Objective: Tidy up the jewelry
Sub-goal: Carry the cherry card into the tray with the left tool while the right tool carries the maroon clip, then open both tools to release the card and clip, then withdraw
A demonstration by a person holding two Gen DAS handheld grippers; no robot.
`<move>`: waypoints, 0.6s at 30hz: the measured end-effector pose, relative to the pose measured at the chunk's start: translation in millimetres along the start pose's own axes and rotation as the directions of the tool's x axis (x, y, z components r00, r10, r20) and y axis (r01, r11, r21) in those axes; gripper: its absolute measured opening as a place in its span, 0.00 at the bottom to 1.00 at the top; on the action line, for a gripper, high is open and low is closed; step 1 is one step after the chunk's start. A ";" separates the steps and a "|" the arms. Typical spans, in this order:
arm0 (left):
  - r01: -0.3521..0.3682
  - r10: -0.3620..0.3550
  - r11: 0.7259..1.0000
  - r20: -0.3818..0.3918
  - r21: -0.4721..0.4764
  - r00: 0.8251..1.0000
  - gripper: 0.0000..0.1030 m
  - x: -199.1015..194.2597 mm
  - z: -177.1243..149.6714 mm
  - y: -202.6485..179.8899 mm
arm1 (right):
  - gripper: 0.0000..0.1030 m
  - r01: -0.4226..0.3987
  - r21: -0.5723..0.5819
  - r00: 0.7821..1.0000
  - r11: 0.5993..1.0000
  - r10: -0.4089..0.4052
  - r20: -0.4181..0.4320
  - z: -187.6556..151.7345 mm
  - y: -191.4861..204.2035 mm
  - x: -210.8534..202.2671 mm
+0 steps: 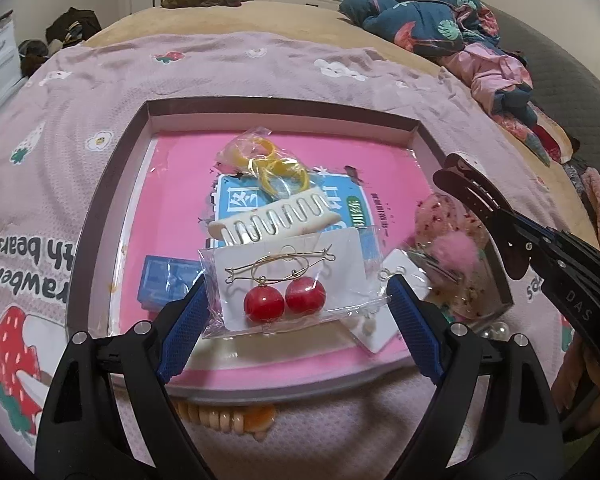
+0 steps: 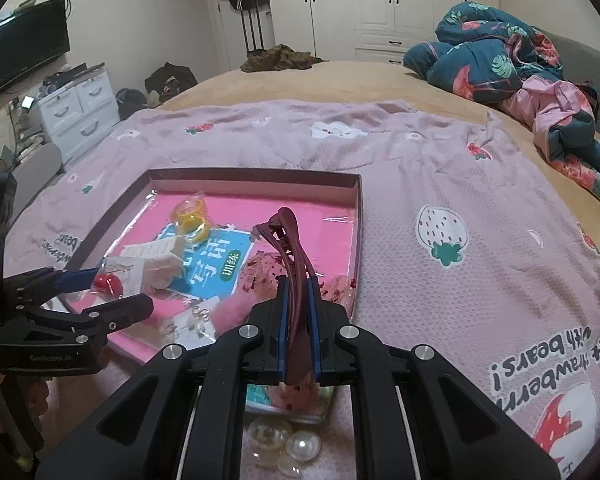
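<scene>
The dark maroon plastic hair clip (image 2: 290,264), long and curved with small teeth, is clamped between the blue pads of the right gripper (image 2: 298,280), whose jaws are pressed together on its lower half; the upper half stands up above the pads, over the near right part of the shallow cardboard tray with the pink lining (image 2: 358,216). I judge this clip to be light and stiff, but smooth, so it could turn between the pads if it touches something; a grip nearer to its middle would hold it more steady. The left gripper (image 1: 296,300) has its jaws wide apart, one on each side of the clear plastic bag with a white card and two red ball earrings on thin gold wire hooks (image 1: 284,288), which lies inside the tray near its front edge. The pads seem not to press the bag, though from the wrist view I cannot be fully sure. This bag is probably very light, thin and slippery, and the wire hooks look easy to bend, so I would take it by the stiff card edges and not across the red balls. Both grippers point downward at a slant toward the tray, the left one lower and nearer to its bag, the right one beside it. A cream plastic hair comb (image 1: 272,218) and a bag with yellow rings (image 1: 268,160) lie farther back in the tray.
</scene>
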State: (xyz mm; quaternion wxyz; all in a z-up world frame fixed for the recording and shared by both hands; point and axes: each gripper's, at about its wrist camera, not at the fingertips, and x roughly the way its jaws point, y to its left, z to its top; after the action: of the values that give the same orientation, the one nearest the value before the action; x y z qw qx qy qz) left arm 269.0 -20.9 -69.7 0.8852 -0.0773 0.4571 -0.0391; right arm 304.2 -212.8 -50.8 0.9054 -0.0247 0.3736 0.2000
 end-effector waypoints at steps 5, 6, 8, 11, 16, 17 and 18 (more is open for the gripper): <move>-0.004 0.004 1.000 -0.004 -0.005 1.000 0.78 5.3 2.1 4.9 | 0.08 0.009 0.000 1.000 1.000 -0.009 -0.016 0.8 3.3 14.1; -0.004 0.004 1.000 -0.004 -0.008 1.000 0.78 6.1 2.4 6.4 | 0.08 0.011 0.001 1.000 1.000 -0.011 -0.018 1.1 3.8 16.1; -0.005 0.005 1.000 -0.003 -0.011 1.000 0.78 6.3 2.5 8.2 | 0.08 0.013 0.000 1.000 1.000 -0.013 -0.023 1.7 5.1 21.0; -0.008 0.008 1.000 -0.001 -0.016 1.000 0.78 6.4 2.5 11.4 | 0.08 0.012 -0.001 1.000 1.000 -0.012 -0.028 2.2 7.5 24.9; -0.014 0.014 0.999 -0.001 -0.033 1.000 0.78 4.4 2.1 18.7 | 0.09 0.008 -0.005 0.999 1.000 -0.008 -0.041 2.4 14.0 28.5; -0.012 0.012 0.999 -0.001 -0.034 1.000 0.78 3.9 1.8 19.3 | 0.09 0.008 -0.008 0.999 1.000 -0.008 -0.041 2.3 15.5 28.0; -0.012 0.012 0.999 0.000 -0.036 1.000 0.78 3.3 1.9 20.1 | 0.09 0.007 -0.011 0.999 1.000 -0.007 -0.041 2.1 16.6 27.4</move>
State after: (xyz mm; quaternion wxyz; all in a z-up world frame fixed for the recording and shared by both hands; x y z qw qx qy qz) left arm 272.4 -1.4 -74.8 0.8840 -0.0903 0.4579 -0.0257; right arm 316.8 -187.7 -66.4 0.8981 -0.0351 0.3910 0.1983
